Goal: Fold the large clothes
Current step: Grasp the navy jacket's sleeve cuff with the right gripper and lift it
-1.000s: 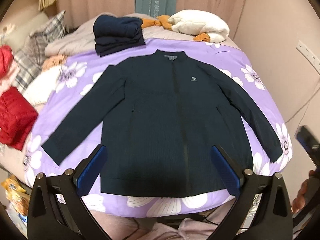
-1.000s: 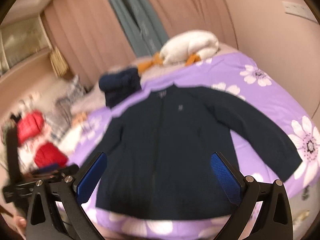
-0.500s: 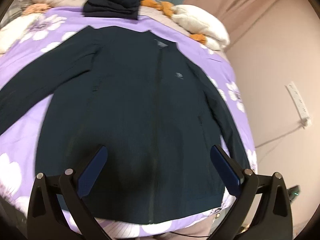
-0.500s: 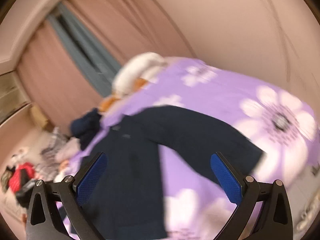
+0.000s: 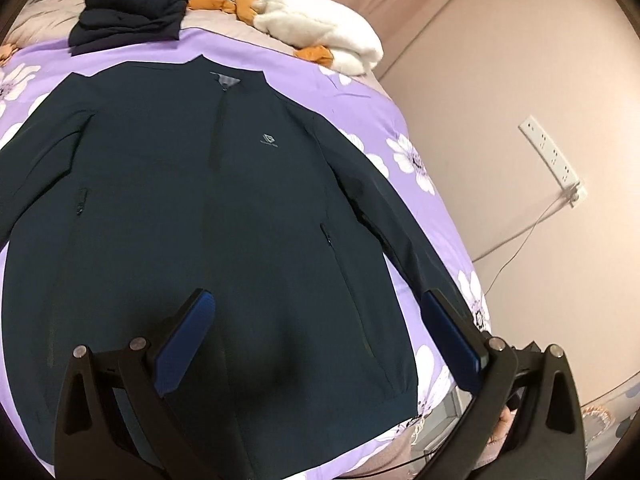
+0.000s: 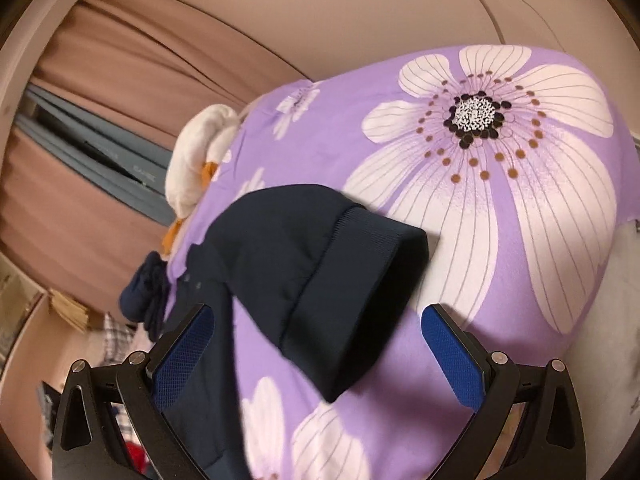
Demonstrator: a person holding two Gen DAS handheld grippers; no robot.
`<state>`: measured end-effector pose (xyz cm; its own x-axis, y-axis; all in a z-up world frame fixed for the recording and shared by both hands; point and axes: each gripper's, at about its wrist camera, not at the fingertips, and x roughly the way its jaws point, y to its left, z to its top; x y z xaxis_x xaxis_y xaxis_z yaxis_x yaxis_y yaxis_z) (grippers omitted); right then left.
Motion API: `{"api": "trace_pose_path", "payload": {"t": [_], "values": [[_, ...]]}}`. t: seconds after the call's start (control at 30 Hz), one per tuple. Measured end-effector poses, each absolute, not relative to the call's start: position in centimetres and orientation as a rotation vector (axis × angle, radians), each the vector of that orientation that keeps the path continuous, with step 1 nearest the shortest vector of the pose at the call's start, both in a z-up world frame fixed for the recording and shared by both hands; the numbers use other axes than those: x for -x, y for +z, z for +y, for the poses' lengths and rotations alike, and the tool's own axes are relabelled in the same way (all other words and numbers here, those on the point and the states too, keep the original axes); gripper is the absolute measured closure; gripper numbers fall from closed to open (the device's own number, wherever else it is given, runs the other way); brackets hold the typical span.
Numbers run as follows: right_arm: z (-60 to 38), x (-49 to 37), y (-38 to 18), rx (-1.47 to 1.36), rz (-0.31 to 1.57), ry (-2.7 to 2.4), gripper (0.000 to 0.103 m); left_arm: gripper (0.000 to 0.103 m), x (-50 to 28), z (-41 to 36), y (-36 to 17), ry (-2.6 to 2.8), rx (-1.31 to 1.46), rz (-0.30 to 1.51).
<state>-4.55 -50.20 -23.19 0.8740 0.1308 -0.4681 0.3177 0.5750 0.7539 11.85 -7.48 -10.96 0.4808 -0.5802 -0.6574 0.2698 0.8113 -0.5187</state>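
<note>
Left wrist view: navy jacket (image 5: 192, 216) is laid flat, front up and zipped, on purple floral bedspread (image 5: 372, 112); collar is turned toward head of bed, hem toward camera. A small grey logo (image 5: 269, 139) is seen on the chest. One sleeve is stretched out along the wall-side of the jacket body, w/ purple showing between sleeve and body. Left gripper (image 5: 320, 336) is held above the jacket's lower front, jaws spread wide, nothing between the blue pads (image 5: 184, 340); contact w/ fabric not seen.

Other items, placed rel. to jacket:
- Folded dark navy garments (image 5: 132, 4), stacked beyond the collar, apart from it.
- White fluffy item w/ orange trim (image 5: 320, 36), beyond the wall-side shoulder, by the head of bed.
- White power strip (image 5: 554, 160) on pink wall, well apart from the sleeve, cable hanging from it.

Right wrist view: ribbed sleeve cuff (image 6: 360, 300) is seen close up, lying on the bedspread beside a large white flower print (image 6: 500, 148). Right gripper (image 6: 318, 356) is positioned at the cuff, jaws wide apart, cuff end lying between the pads but not clamped; touching or just above cannot be told. Dark folded garments and white fluffy item are seen far beyond the sleeve, by pink curtain (image 6: 100, 92).
</note>
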Motion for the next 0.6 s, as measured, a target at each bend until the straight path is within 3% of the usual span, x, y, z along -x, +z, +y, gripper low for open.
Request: {"api": "trace_pose_path", "payload": {"t": [0.27, 0.3, 0.5, 0.6], "values": [[-51.1, 2.9, -23.3, -0.91, 0.486, -0.136, 0.001, 0.0, -12.3, -8.2, -11.3, -0.562, 0.361, 0.948], [-51.1, 2.9, -23.3, -0.9, 0.487, -0.139, 0.004, 0.0, -12.2, -8.1, -11.3, -0.559, 0.362, 0.943], [-50.7, 2.4, -22.1, -0.846, 0.516, -0.155, 0.083, 0.0, -12.8, -6.5, -11.6, -0.484, 0.354, 0.946], [-50.3, 1.4, -19.4, -0.824, 0.508, -0.138, 0.09, 0.0, -13.0, -4.9, -11.8, -0.473, 0.389, 0.942]]}}
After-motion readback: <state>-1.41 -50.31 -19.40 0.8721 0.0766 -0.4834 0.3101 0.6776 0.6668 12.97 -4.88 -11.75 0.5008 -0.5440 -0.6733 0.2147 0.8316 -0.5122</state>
